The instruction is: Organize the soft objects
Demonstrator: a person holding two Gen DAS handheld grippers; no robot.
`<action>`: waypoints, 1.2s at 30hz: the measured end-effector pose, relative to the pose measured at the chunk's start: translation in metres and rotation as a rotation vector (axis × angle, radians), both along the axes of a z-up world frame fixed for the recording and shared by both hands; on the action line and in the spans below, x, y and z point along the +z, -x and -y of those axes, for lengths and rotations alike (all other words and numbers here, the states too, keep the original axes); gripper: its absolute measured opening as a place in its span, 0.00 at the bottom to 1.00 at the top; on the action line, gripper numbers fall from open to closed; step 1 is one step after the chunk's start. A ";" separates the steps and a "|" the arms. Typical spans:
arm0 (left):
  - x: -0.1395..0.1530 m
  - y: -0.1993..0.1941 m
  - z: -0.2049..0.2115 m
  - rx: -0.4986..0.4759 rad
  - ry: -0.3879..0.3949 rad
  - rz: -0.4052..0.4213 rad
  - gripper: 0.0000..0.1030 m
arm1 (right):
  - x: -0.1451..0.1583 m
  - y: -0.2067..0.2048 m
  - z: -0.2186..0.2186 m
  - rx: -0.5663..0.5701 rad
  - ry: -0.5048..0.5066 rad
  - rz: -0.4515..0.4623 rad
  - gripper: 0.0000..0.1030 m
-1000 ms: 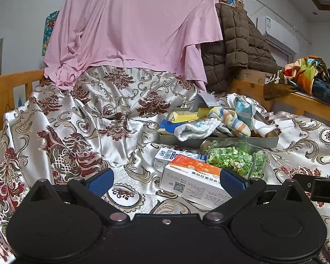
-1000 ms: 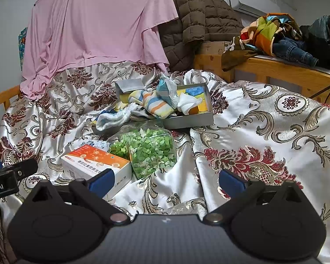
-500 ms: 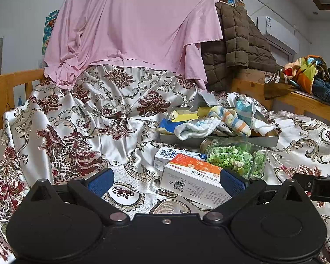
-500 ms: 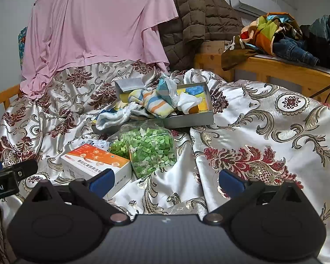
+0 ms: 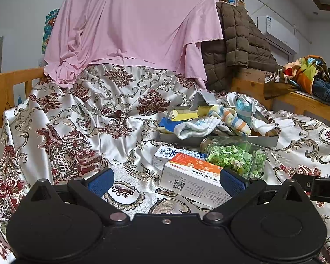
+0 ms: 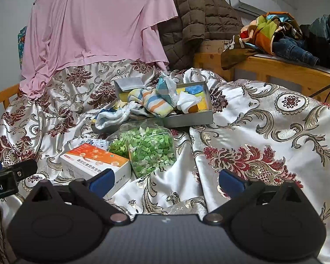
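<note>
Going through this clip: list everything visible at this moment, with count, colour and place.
bedspread: one, silver with dark red flowers, covers the bed
grey box: one, mid-bed, open
socks: several, striped and white, piled in the grey box and spilling over its edge
bag of green bits: one, clear, in front of the grey box
orange carton: one, orange and white, beside the bag
blue carton: one, white and blue, behind the orange carton
pink sheet: one, draped at the back
brown jacket: one, beside the pink sheet
left gripper: open, empty
right gripper: open, empty

White walls point(image 5: 15, 11); wooden bedframe point(image 6: 275, 68)
</note>
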State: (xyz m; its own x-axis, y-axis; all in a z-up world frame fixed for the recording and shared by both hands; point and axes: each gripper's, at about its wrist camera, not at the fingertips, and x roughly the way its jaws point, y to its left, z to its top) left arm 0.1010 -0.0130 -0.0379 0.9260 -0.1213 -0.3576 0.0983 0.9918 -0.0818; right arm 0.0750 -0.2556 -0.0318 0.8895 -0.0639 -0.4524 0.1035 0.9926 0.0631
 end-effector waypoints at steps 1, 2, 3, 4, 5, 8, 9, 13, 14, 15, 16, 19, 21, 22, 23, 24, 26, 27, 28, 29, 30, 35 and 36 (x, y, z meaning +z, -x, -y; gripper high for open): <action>0.000 0.000 0.000 0.000 0.000 0.000 0.99 | 0.000 0.000 0.000 0.000 0.000 0.000 1.00; 0.000 0.000 0.000 0.000 0.000 0.000 0.99 | 0.000 0.000 0.000 0.000 0.000 0.000 1.00; 0.000 0.000 0.000 0.000 0.000 0.000 0.99 | 0.000 0.001 0.000 0.000 0.000 0.000 1.00; 0.001 0.000 0.000 -0.001 0.000 0.000 0.99 | 0.001 0.000 0.000 0.000 0.000 0.000 1.00; 0.001 0.000 0.000 -0.002 0.000 0.001 0.99 | 0.000 0.000 0.000 0.000 0.000 0.000 1.00; -0.001 0.000 0.000 -0.010 -0.001 -0.001 0.99 | 0.000 0.000 0.000 -0.001 0.000 -0.002 1.00; -0.003 0.001 0.000 -0.011 0.000 -0.002 0.99 | 0.000 0.000 0.000 0.000 0.000 -0.002 1.00; -0.006 0.002 0.002 -0.007 -0.002 -0.012 0.99 | -0.002 0.000 0.001 -0.001 -0.002 -0.005 1.00; -0.006 0.002 0.002 -0.006 -0.005 -0.012 0.99 | -0.002 0.000 0.001 0.000 -0.001 -0.005 1.00; -0.005 0.001 0.002 -0.004 -0.006 -0.012 0.99 | -0.003 0.001 0.001 0.000 -0.001 -0.005 1.00; -0.005 0.002 0.003 -0.005 -0.009 -0.013 0.99 | -0.002 0.000 0.001 -0.001 -0.001 -0.006 1.00; -0.003 0.001 0.003 -0.007 -0.008 -0.018 0.99 | -0.002 0.000 0.001 -0.001 -0.001 -0.006 1.00; -0.003 0.001 0.003 -0.009 -0.008 -0.022 0.99 | -0.002 0.000 0.001 -0.001 -0.001 -0.006 1.00; -0.003 0.001 0.002 -0.010 -0.008 -0.023 0.99 | -0.002 0.000 0.001 -0.001 -0.001 -0.006 1.00; -0.003 0.002 0.003 -0.009 -0.008 -0.022 0.99 | -0.002 0.000 0.001 -0.001 -0.001 -0.006 1.00; -0.003 0.001 0.003 -0.009 -0.007 -0.022 0.99 | -0.002 0.000 0.001 -0.001 -0.001 -0.006 1.00; -0.004 0.001 0.002 -0.012 -0.001 -0.025 0.99 | -0.003 0.000 0.001 0.001 -0.001 -0.006 1.00; -0.004 0.001 0.001 -0.009 0.003 -0.027 0.99 | -0.002 0.000 0.001 0.001 -0.001 -0.005 1.00; -0.003 0.000 0.001 -0.008 0.008 -0.029 0.99 | -0.003 0.001 0.001 0.003 -0.001 -0.005 1.00; -0.003 0.000 0.000 -0.008 0.012 -0.031 0.99 | -0.003 0.001 0.001 0.004 0.000 -0.006 1.00; -0.003 0.000 -0.001 -0.007 0.015 -0.033 0.99 | -0.003 0.001 0.001 0.004 0.000 -0.006 1.00; -0.003 -0.001 -0.001 -0.003 0.016 -0.034 0.99 | -0.003 0.001 0.000 0.003 0.000 -0.007 1.00; -0.003 -0.001 -0.001 -0.003 0.016 -0.035 0.99 | -0.002 0.000 0.001 0.004 0.000 -0.007 1.00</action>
